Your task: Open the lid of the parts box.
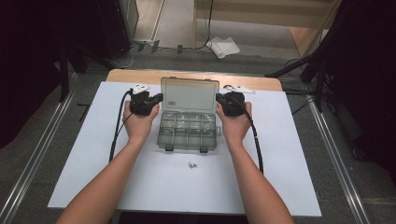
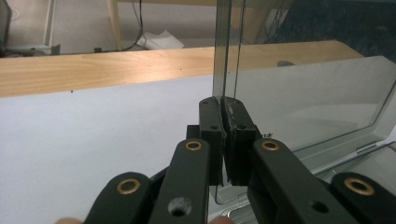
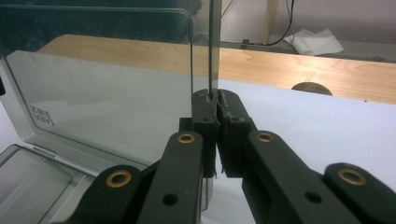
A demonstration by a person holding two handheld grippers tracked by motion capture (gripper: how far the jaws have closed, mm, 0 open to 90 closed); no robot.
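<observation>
Clear plastic compartment box (image 1: 188,132) sits mid-table with its lid (image 1: 189,94) upright — each side edge is pinched by a closed gripper, left (image 1: 160,98) and right (image 1: 219,99) — thin, light, slick, slightly flexy plastic, best gripped at the edges.

A wooden table (image 1: 140,74) bears a white sheet (image 1: 93,154), a compartment box (image 1: 189,126) and small screws (image 1: 192,164).
</observation>
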